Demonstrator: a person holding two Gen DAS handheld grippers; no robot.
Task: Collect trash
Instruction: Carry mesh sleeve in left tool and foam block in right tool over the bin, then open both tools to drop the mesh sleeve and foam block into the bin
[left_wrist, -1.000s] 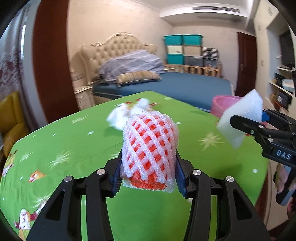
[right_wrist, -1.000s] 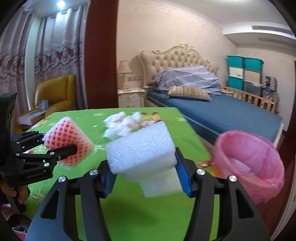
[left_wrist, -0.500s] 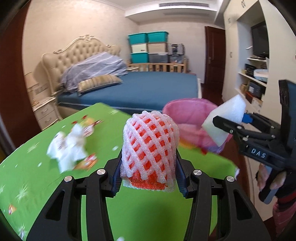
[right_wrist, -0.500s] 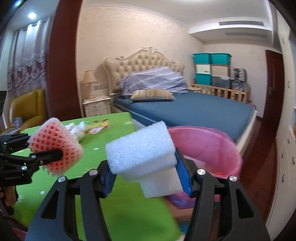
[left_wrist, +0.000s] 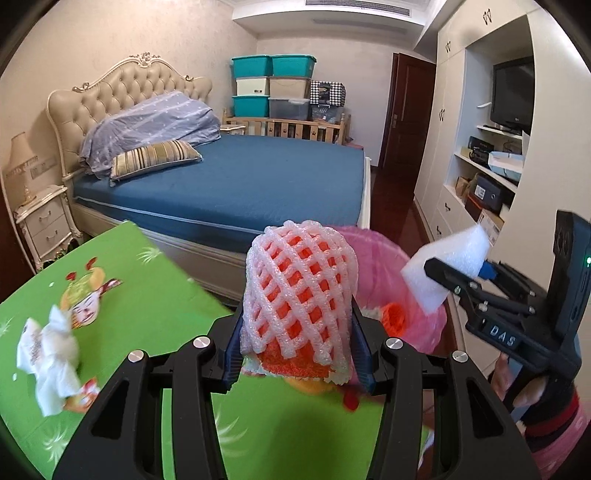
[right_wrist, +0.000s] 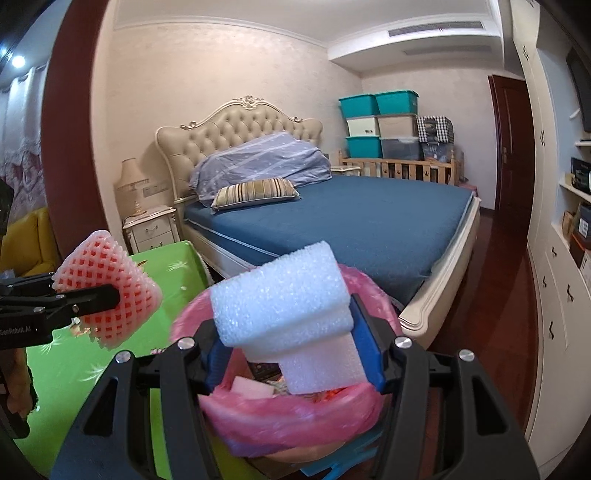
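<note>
Two grippers showing: left gripper (left_wrist: 297, 325), right gripper (right_wrist: 291, 343). One foam fruit net (left_wrist: 299, 299), one white foam block (right_wrist: 288, 306), one pink-lined trash bin (right_wrist: 295, 421), one crumpled tissue (left_wrist: 51, 354) lying lower left. Three teal storage bins (left_wrist: 273, 66) stacking upper centre.

A green patterned table (left_wrist: 155, 295) carries crumpled white tissue (left_wrist: 51, 354) near its left edge.

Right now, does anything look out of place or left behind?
Yes: a crumpled tissue lies loose on the green table, uncollected. The left claw holds a foam net, the right claw a foam block over the pink bin.
</note>
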